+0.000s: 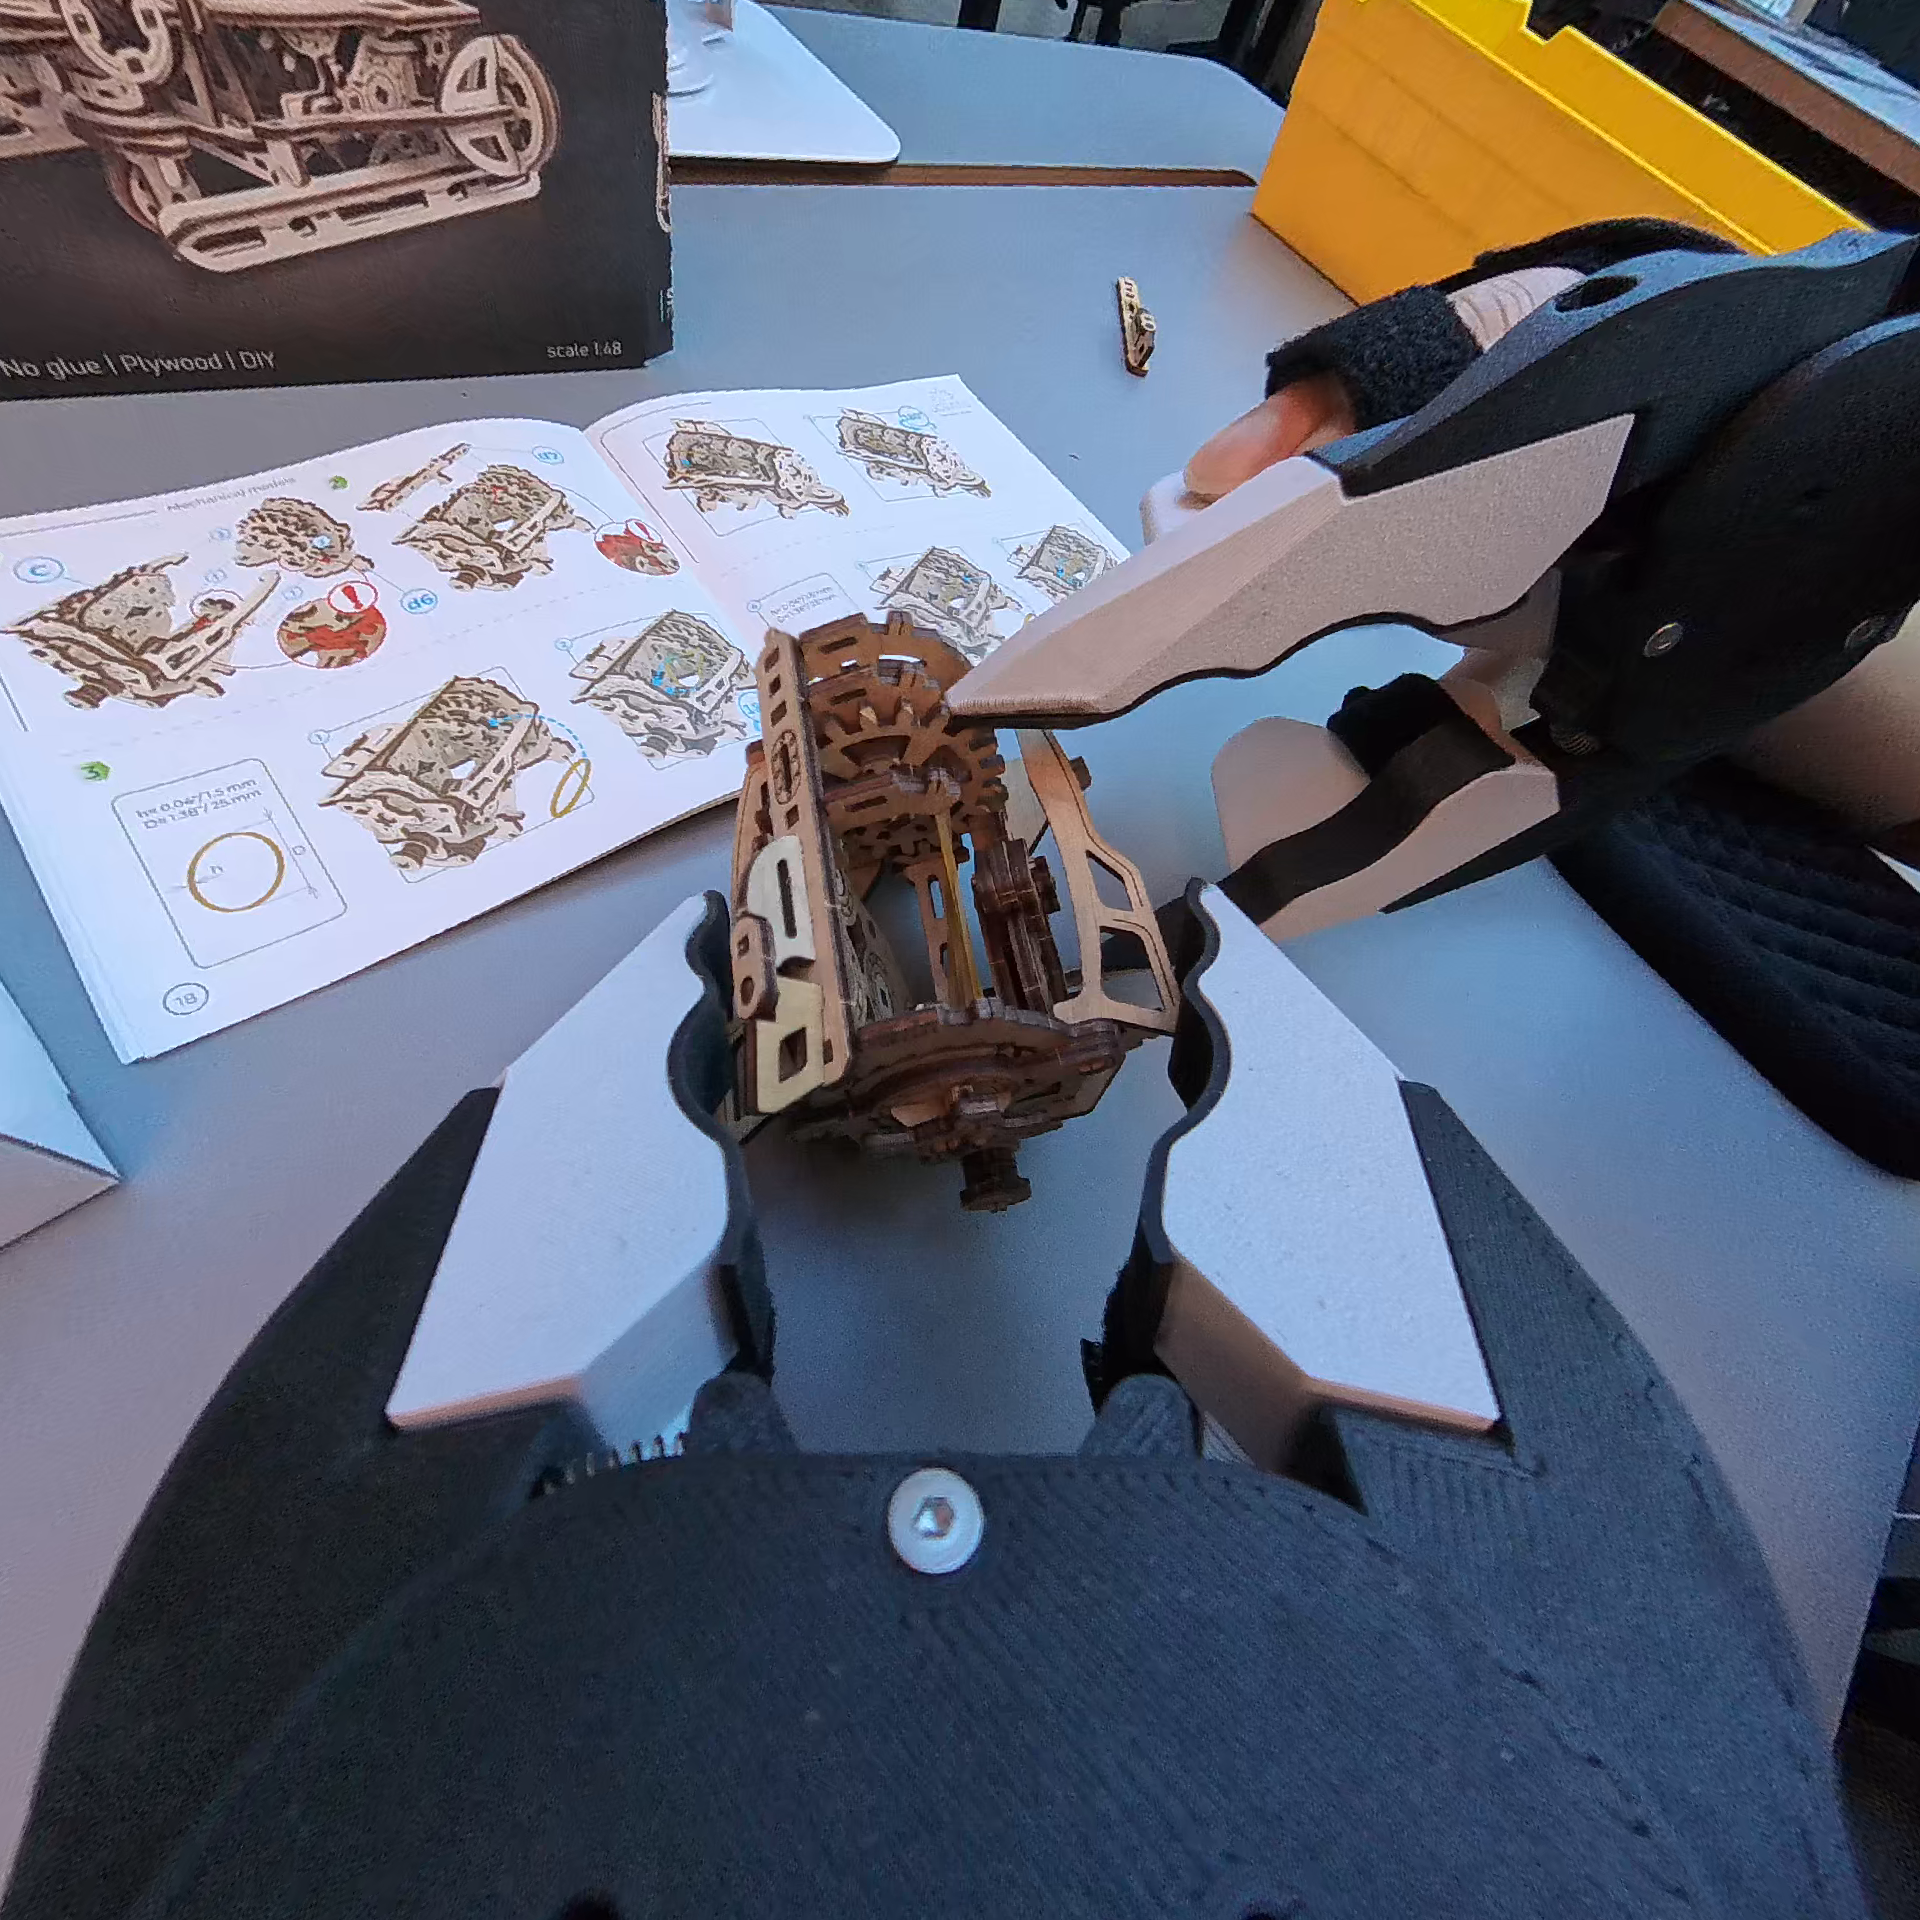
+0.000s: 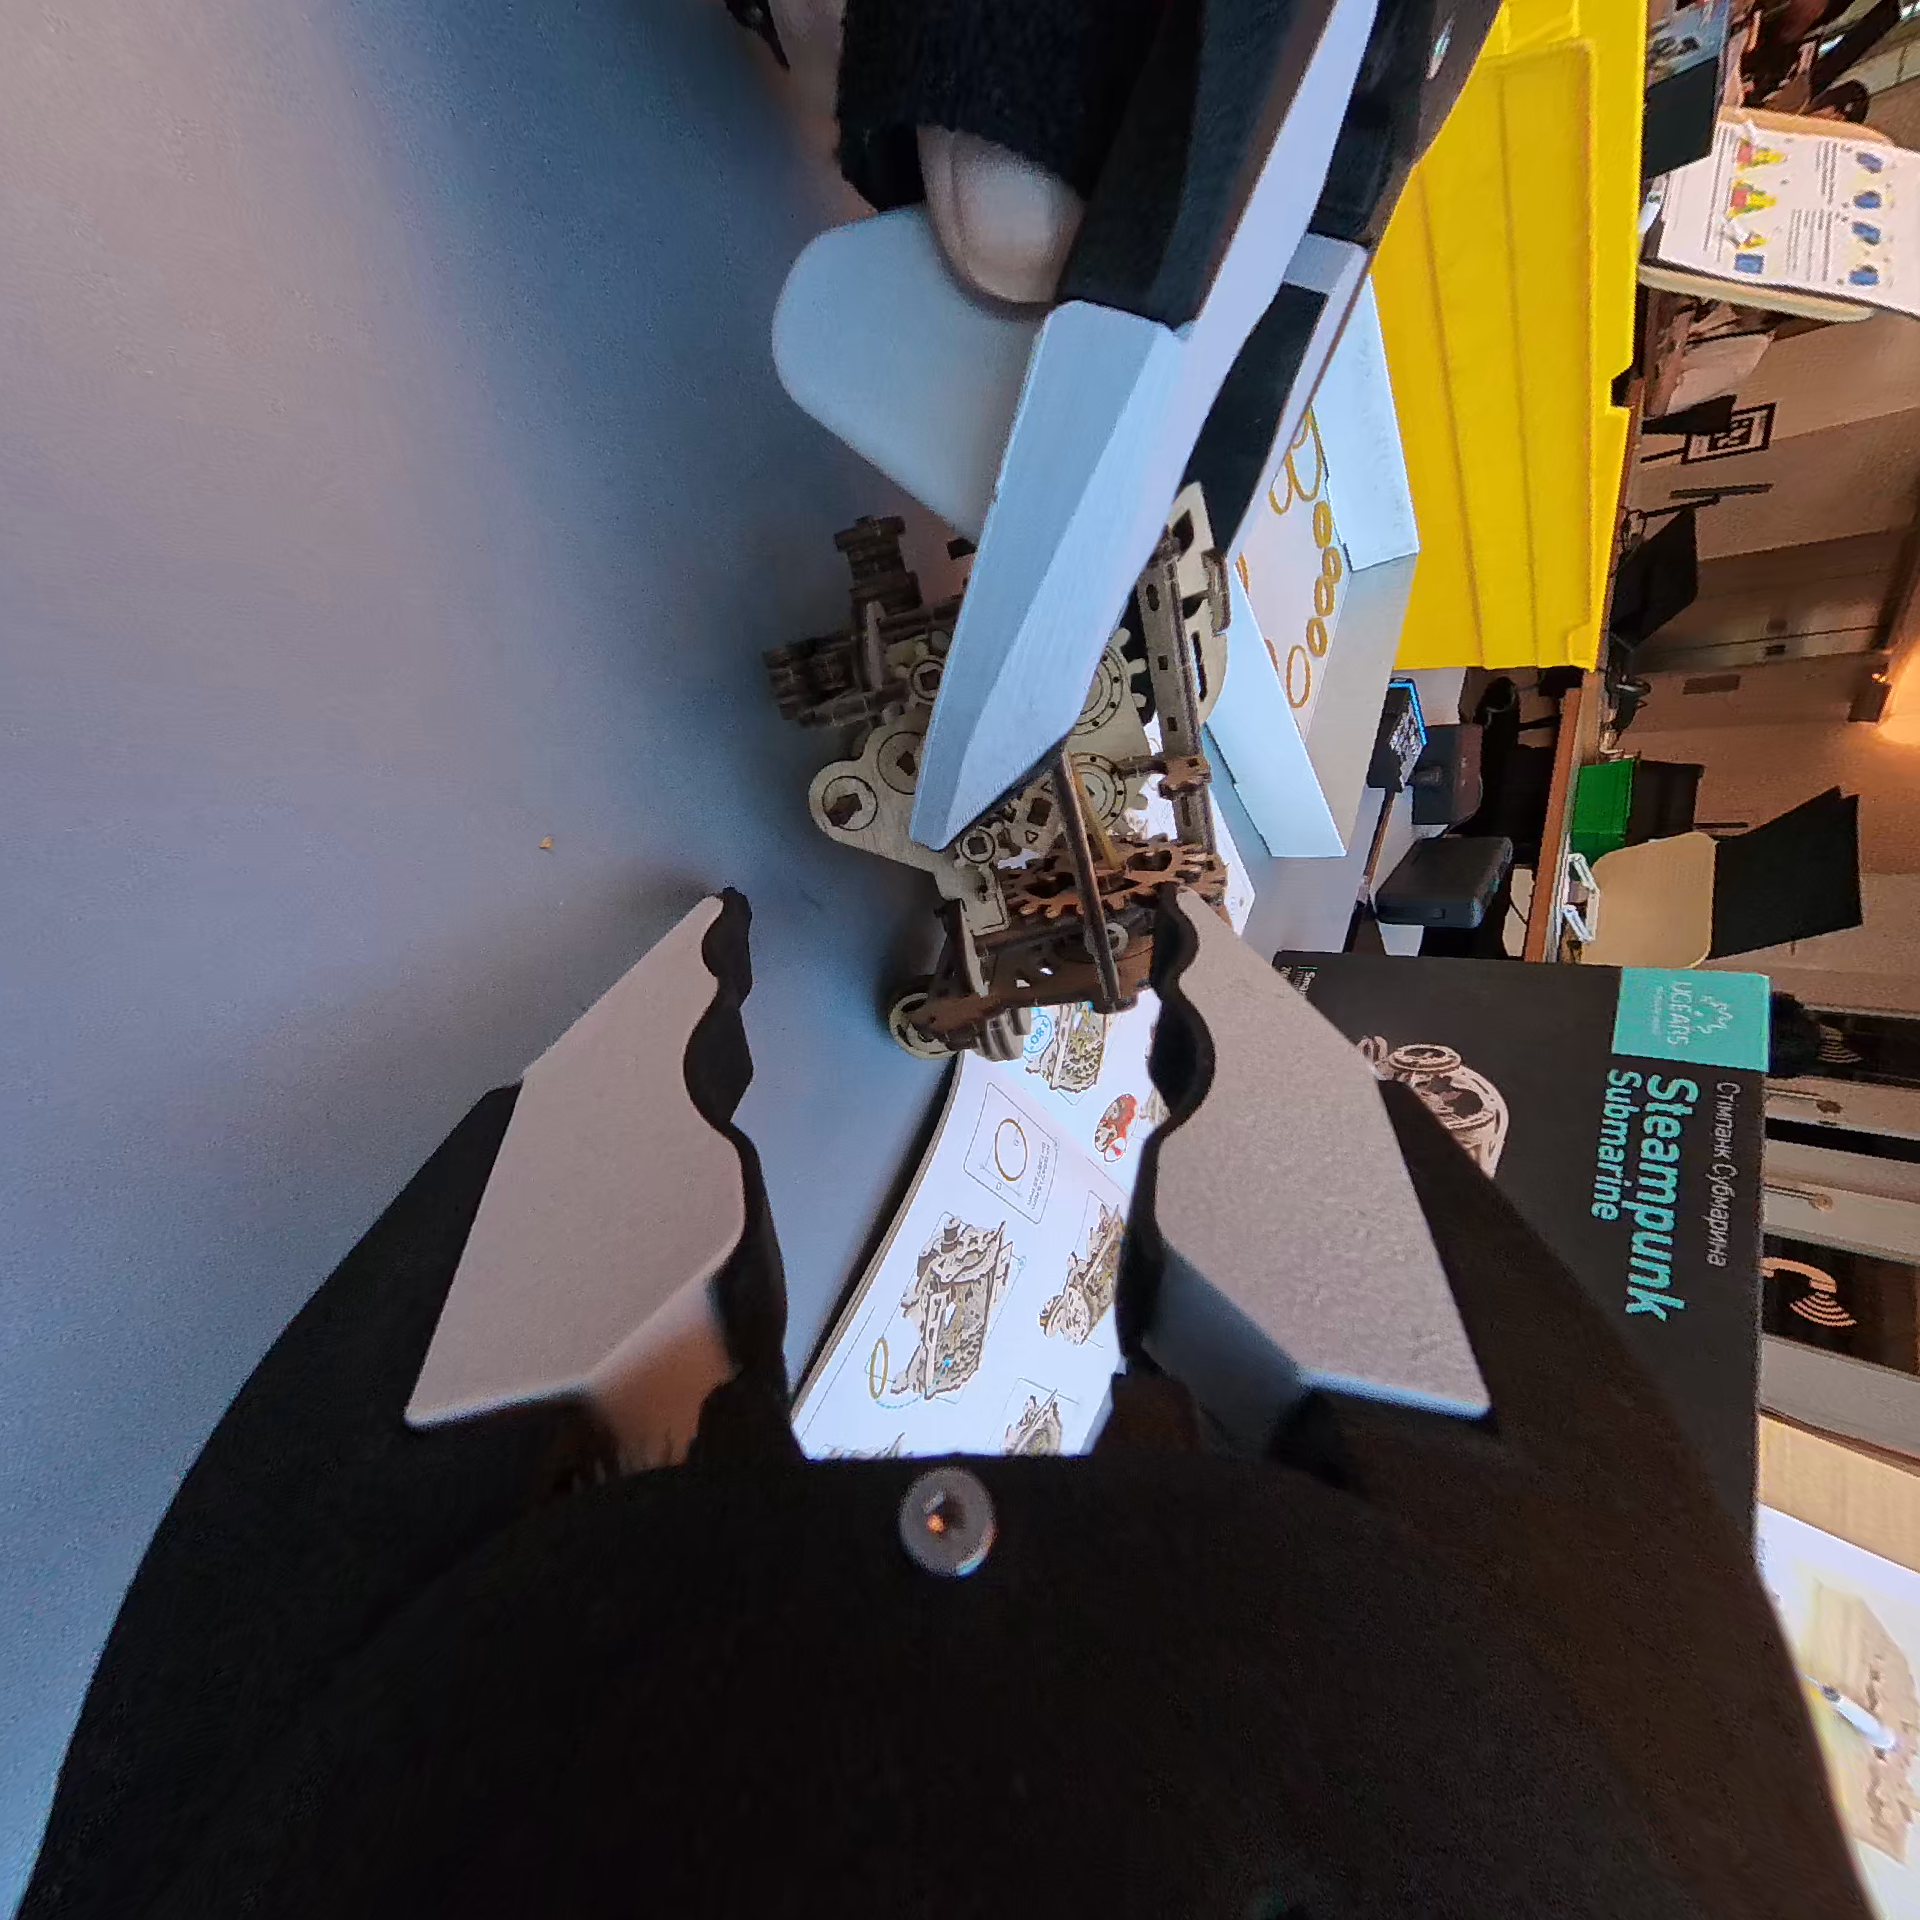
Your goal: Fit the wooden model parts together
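A brown wooden gear model (image 1: pixel 935 935) stands on end on the grey table (image 1: pixel 1455 1143). My left gripper (image 1: pixel 956 909) is shut on the wooden gear model, one finger on each side frame. My right gripper (image 1: pixel 1107 805) comes in from the right, open. Its upper fingertip (image 1: pixel 987 701) rests on the gear at the model's top, and its lower finger lies beside the model on the right. In the right wrist view the model (image 2: pixel 1039 894) sits just ahead of my open right gripper (image 2: pixel 951 914). The left gripper's finger (image 2: pixel 1039 623) crosses over it.
An open instruction booklet (image 1: pixel 416 675) lies left of the model, with a black product box (image 1: pixel 312 208) behind it. A small loose wooden part (image 1: pixel 1136 322) lies far back on the table. A yellow bin (image 1: pixel 1507 135) stands at the back right. A white tray of yellow rings (image 2: pixel 1320 582) sits beyond the model. The tips of both grippers are at nearly the same place.
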The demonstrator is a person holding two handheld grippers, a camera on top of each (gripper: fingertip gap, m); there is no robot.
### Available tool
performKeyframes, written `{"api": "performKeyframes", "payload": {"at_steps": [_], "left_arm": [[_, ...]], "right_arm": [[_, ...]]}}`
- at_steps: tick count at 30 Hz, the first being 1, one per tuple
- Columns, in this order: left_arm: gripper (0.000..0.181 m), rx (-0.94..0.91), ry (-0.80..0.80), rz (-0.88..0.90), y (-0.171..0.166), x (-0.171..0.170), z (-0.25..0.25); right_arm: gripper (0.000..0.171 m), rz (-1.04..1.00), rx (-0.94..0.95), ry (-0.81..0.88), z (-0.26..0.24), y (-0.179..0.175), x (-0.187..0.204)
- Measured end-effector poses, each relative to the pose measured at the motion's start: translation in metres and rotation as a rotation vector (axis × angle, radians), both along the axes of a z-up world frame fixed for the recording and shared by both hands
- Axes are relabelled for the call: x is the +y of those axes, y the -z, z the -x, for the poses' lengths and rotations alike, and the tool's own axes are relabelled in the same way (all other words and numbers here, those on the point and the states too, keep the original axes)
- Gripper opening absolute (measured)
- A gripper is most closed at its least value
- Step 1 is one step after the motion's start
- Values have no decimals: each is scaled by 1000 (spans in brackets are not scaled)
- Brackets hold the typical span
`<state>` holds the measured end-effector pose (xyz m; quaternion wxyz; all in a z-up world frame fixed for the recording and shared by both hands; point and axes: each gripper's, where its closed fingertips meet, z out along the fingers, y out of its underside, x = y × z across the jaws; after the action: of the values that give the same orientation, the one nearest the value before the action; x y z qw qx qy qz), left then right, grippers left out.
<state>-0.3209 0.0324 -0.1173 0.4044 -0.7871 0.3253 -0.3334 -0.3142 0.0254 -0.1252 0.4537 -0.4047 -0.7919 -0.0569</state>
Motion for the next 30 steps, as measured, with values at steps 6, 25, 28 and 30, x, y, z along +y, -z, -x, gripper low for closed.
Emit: {"api": "performKeyframes", "payload": {"at_steps": [6,25,28,30], "left_arm": [[83,-5,2,-2,0,0,-1],[85,-16,22,20,0,-3,3],[84,-15,18,17,0,-2,4],[85,-18,1,17,-1,0,9]], "right_arm": [[48,-44,11,3,2,-12,5],[33,-112,-67,-1,1,-17,13],[31,-91,-61,-13,1,-16,10],[31,-82,-63,-5,0,-15,9]]}}
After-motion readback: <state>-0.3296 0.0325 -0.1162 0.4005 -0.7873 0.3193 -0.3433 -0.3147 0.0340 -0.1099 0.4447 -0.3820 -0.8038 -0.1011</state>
